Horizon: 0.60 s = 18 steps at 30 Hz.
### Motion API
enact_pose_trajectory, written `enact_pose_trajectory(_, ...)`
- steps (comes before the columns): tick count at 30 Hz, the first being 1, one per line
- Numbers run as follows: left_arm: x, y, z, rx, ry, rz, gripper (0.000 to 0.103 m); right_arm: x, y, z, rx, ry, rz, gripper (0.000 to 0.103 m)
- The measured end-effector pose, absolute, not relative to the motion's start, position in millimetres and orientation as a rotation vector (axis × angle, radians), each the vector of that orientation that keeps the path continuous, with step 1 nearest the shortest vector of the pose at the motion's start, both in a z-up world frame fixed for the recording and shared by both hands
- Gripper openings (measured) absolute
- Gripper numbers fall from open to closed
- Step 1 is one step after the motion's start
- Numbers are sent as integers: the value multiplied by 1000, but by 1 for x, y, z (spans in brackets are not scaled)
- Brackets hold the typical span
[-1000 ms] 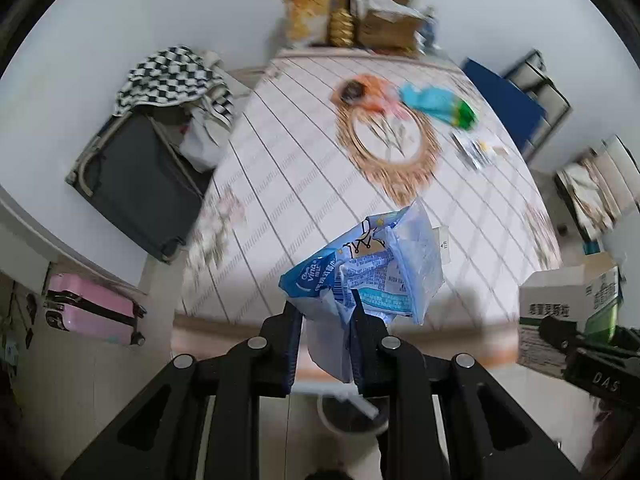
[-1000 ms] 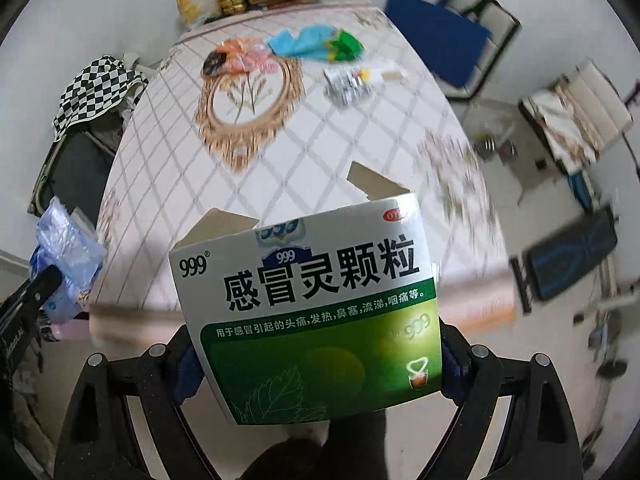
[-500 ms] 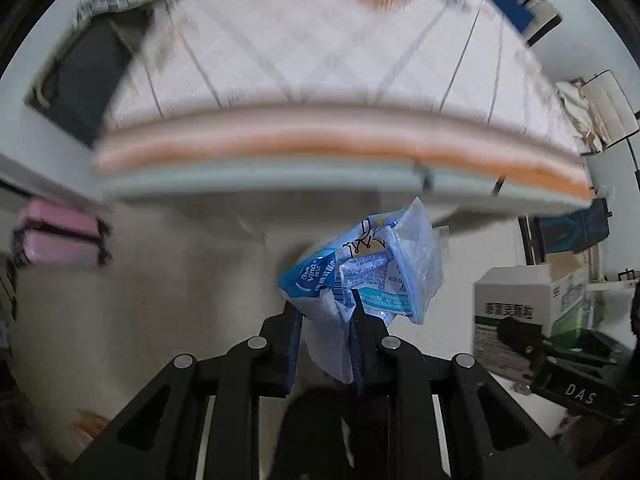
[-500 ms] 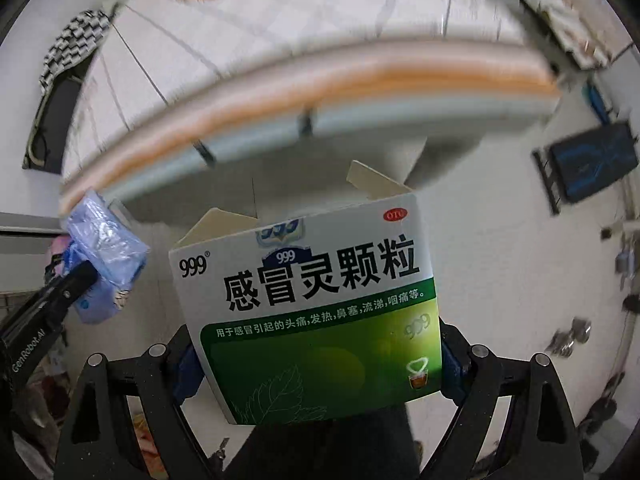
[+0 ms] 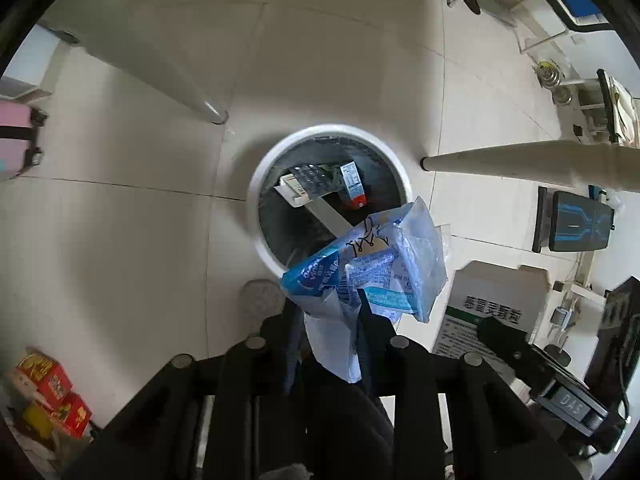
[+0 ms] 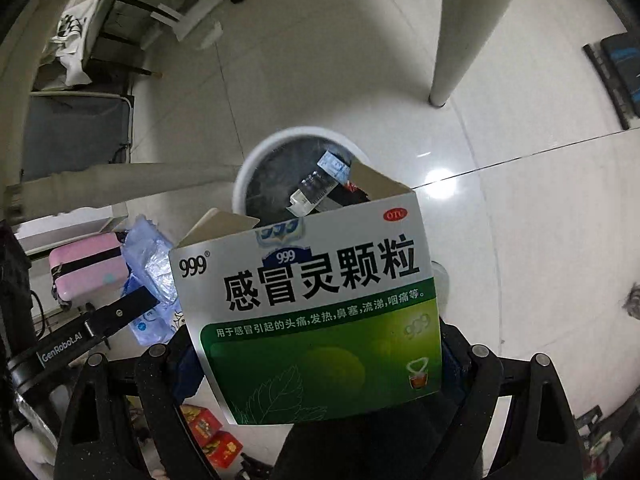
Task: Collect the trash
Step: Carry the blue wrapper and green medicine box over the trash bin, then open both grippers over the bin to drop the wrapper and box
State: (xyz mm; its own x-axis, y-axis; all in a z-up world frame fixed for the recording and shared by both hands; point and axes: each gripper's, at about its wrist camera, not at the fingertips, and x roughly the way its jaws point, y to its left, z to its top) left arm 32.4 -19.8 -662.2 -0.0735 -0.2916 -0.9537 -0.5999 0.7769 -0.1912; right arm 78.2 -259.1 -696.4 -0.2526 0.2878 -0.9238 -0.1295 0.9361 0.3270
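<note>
Jaws of the left gripper (image 5: 326, 312) are clamped tight on a crumpled blue plastic wrapper (image 5: 372, 268), which sticks up and fwd past the tips; jaws of the right gripper (image 6: 320, 364) are spread wide and pinch a green-and-white medicine box (image 6: 308, 304) by its two side faces, top flaps open. Both cams look down at the floor, w/ the white trash bin (image 5: 256, 184) straight ahead of each. Key relation: in the left wrist view the wrapper's upper edge overlaps the bin's near rim, so the bin mouth lies just fwd of the left jaws, slightly left of the wrapper's bulk. In the right wrist view the box's open flaps cover the near-right part of the rim, bin mouth fwd and a bit left. Can't rank which hand is closer by much; the left looks marginally better centred, my guess only. Bin already holds some stuff: a blister pack (image 5: 316, 178), a small carton (image 5: 352, 186), a flat strip. Box's long axis runs across the jaws, wide vs. the bin opening, so prob. needs to go in tilted or edge-first. Wrapper is light and floppy, may cling to the pads or drift on release. Height above the rim can't be judged from these views.
</note>
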Motion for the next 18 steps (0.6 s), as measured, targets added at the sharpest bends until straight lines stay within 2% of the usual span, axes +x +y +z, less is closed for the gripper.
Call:
enact_pose_trajectory(2,31,-18,-684,-724,1673,300,45,76,-257,-728,128,1794,417,92)
enact_pose_trajectory(3,31,-16,-689,-736,1670,300,64,75,-256,-740,127,1795,422,94)
enact_pose_trajectory(4,30,-13,-697,-757,1661,304,78,76,-254,-753,127,1795,431,94)
enact_pose_trajectory(7,25,-5,-706,-755,1650,337,99,84,-245,-783,156,1806,482,96)
enact_pose_trajectory(9,19,0,-708,-716,1643,362,99,83,-244,-794,166,1803,513,103)
enact_pose_trajectory(18,1,0,-665,-443,1589,492,99,68,-233,-782,-123,1722,444,103)
